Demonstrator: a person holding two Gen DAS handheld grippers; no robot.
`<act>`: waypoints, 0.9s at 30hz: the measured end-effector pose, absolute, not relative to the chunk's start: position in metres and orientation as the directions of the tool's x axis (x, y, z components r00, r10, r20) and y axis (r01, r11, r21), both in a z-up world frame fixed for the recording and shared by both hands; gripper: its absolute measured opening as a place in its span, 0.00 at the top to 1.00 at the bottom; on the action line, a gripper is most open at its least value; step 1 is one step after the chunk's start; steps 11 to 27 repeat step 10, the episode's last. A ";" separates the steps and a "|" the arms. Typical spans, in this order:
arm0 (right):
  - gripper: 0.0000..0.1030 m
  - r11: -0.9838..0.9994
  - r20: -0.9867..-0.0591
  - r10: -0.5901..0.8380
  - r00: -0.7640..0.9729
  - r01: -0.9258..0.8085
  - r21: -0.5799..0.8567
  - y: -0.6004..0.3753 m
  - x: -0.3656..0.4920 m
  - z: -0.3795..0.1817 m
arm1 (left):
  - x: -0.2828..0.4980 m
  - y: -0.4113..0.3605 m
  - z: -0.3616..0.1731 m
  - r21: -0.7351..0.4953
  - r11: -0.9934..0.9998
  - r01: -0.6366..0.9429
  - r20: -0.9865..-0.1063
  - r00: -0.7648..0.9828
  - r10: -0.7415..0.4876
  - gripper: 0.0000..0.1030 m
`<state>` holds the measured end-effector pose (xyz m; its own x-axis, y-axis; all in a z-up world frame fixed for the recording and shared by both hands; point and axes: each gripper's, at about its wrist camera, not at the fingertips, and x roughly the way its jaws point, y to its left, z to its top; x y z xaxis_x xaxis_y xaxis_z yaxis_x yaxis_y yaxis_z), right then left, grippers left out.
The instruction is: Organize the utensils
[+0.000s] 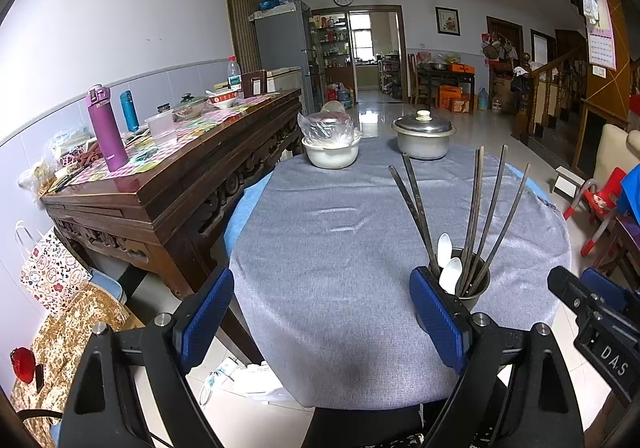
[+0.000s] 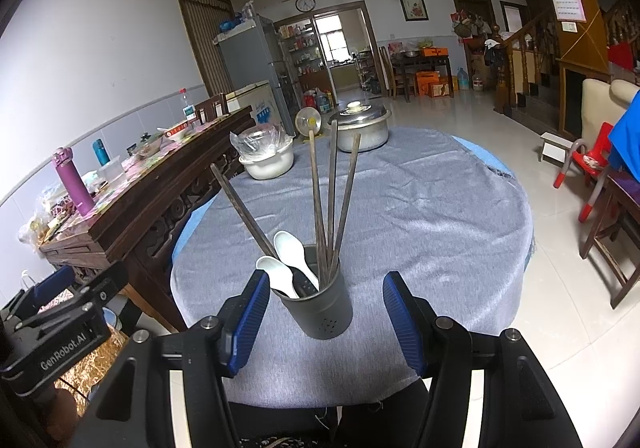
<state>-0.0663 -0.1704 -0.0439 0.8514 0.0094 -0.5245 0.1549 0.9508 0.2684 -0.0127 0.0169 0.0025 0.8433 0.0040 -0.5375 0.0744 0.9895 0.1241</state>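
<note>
Holder (image 2: 318, 298) loaded, both claws apart, gripping nothing
It stands near the worktop (image 2: 420, 215) edge between right claw (image 2: 324, 314) pads; left claw (image 1: 322, 322) beside. A bump could tip the leaning chopsticks (image 2: 330, 199) and spoons (image 2: 288, 262).

The left tool's finger (image 1: 438, 318) is hiding the utensil holder's (image 1: 474, 294) lower left side, at five o'clock; the chopsticks' (image 2: 320, 207) lower ends are disappearing inside it.
</note>
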 end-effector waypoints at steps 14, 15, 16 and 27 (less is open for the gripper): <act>0.37 0.948 -0.542 0.002 0.840 0.172 0.269 -0.181 -0.056 -0.051 | 0.010 0.030 -0.005 0.086 0.995 0.049 -0.552 0.834 0.007 0.13; 0.37 0.948 -0.542 0.002 0.840 0.172 0.269 -0.181 -0.056 -0.051 | 0.010 0.030 -0.005 0.086 0.995 0.049 -0.552 0.834 0.007 0.13; 0.37 0.948 -0.542 0.002 0.840 0.172 0.269 -0.181 -0.056 -0.051 | 0.010 0.030 -0.005 0.086 0.995 0.049 -0.552 0.834 0.007 0.13; 0.37 0.948 -0.542 0.002 0.840 0.172 0.269 -0.181 -0.056 -0.051 | 0.010 0.030 -0.005 0.086 0.995 0.049 -0.552 0.834 0.007 0.13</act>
